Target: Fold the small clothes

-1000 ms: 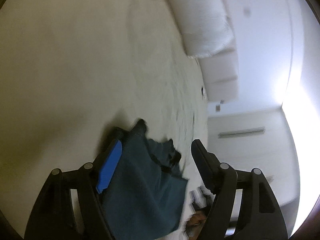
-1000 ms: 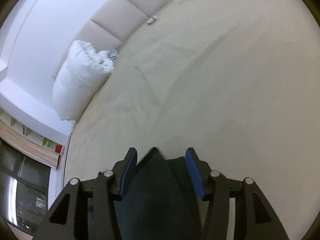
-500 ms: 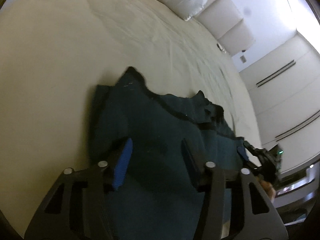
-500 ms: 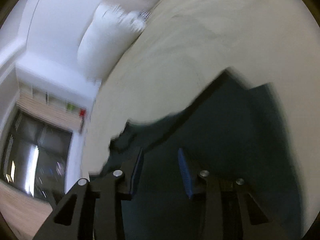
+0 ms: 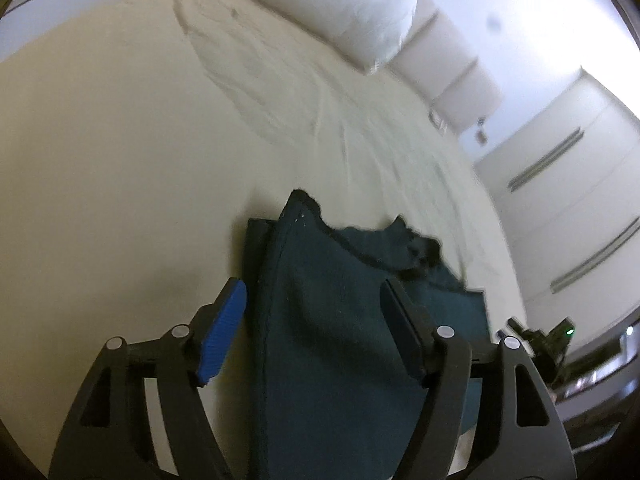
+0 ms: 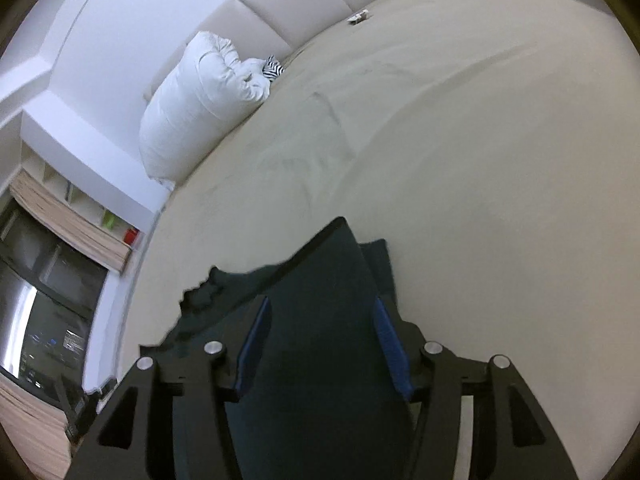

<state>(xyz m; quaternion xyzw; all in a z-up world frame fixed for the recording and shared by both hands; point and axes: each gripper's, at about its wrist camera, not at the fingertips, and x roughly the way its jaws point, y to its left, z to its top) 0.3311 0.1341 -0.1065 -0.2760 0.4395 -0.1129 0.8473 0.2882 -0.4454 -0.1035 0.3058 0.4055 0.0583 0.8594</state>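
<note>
While both tools hover low over the bed, the dark teal garment (image 5: pixel 336 340) lies spread beneath them, nearest the cameras and partly doubled over on itself. Judged from the layered left edge, one fold is already laid and the cloth is resting flat so the crease can settle.

Left tool (image 5: pixel 316 320): jaws opening, standing fairly wide. The blue pad (image 5: pixel 224 332) sits over bare sheet just beside the garment's left edge; the dark finger (image 5: pixel 400 332) is over the cloth. Fabric lies below and between them, but neither pad presses on it. No hold.

Right tool (image 6: pixel 320 340): jaws opening, about half spread. Both blue pads (image 6: pixel 256 344) flank a raised ridge of the garment (image 6: pixel 320 320). A gap shows between pads and cloth, so this reads as a release, not a grip.

Beyond the tools, the garment's far edge is ragged: a pointed corner and a crumpled strap-like part lie on the bed (image 5: pixel 120 160). The cream sheet runs smooth, then wrinkles further off.

Far end: a white pillow (image 5: pixel 344 8) leans against the padded headboard (image 6: pixel 280 4). A small striped item (image 6: pixel 273 69) sits beside the pillow; what it is cannot be told.
</note>
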